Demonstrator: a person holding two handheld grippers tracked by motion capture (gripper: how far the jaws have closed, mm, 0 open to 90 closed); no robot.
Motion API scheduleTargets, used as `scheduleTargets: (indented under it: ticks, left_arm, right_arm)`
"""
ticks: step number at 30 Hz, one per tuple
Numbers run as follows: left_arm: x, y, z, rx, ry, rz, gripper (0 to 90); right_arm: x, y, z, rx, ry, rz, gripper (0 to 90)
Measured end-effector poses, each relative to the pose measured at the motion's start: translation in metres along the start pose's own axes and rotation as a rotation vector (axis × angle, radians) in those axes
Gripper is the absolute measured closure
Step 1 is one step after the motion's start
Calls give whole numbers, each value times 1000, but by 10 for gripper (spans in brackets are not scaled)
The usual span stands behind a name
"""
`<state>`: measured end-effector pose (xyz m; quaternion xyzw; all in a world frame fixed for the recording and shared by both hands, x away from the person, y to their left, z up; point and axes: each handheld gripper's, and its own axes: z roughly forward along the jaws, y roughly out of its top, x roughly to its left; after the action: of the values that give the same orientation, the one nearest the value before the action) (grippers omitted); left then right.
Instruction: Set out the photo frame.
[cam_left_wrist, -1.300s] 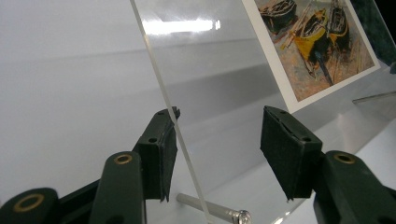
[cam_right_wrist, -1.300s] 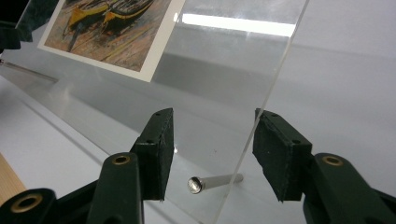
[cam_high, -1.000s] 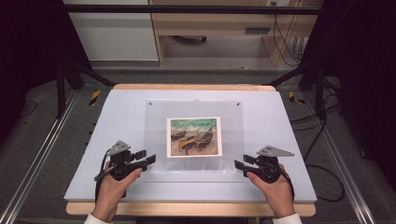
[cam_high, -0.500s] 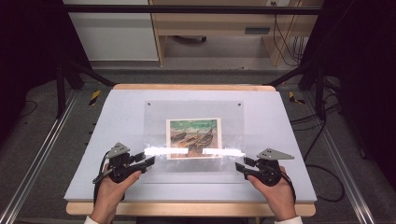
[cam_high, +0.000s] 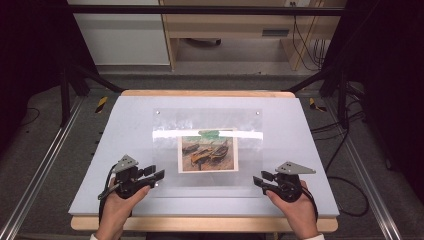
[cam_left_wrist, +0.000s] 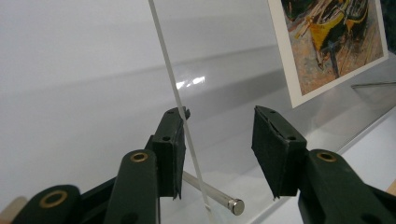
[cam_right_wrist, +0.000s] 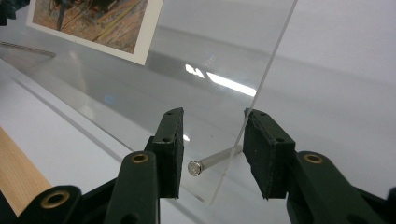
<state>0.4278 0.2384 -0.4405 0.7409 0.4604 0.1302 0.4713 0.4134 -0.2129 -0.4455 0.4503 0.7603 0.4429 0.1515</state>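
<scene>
Left tool (cam_high: 156, 176) sits at about 7 o'clock on the bench (cam_high: 100, 150), held in the person's left hand (cam_high: 117, 207). In the left gripper view its jaws stand partly apart and have just been closing; the edge of the clear acrylic sheet (cam_high: 207, 127) and a small metal pin (cam_left_wrist: 212, 197) lie between them, one pad touching or nearly touching the sheet edge, the other pad clear of it. Not a firm grip yet, as far as I can judge. Moving toward centre: the near edge of the sheet is now raised off the bench, where a second ago it lay flat; a bright band of reflection (cam_high: 207, 134) has climbed from the near edge to above the boat picture (cam_high: 208, 153). The picture stays at centre, under or behind the sheet. A second clear sheet seems to lie flat beneath. Far corners, at 11 and 1 o'clock, keep their pins and look seated. Right tool (cam_high: 256, 181), at about 5 o'clock in the right hand (cam_high: 295, 210), mirrors the left: jaws partly apart, just been closing, sheet edge and pin between them, one pad at the edge, a gap at the other. Judgement: the cover is being hinged up from its near edge, likely to free the picture; both tools need to pinch fully before lifting further.
</scene>
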Motion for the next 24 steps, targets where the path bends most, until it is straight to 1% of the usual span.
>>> scheduleTargets:
  ticks: [6, 13, 21, 24]
  left_arm:
    - [-1, -2, -1, -1, 1, 4, 553]
    - [-1, -3, -2, 0, -4, 8, 562]
    - [-1, -4, -5, 6, -6, 18, 579]
    - [-2, -5, -5, 7, -4, 25, 585]
  right_arm:
    - [1, -2, -1, 2, -3, 8, 604]
    - [2, -3, -2, 3, -5, 2, 610]
    - [3, -5, -4, 8, -13, -13, 626]
    - [5, -6, -4, 12, -16, -12, 635]
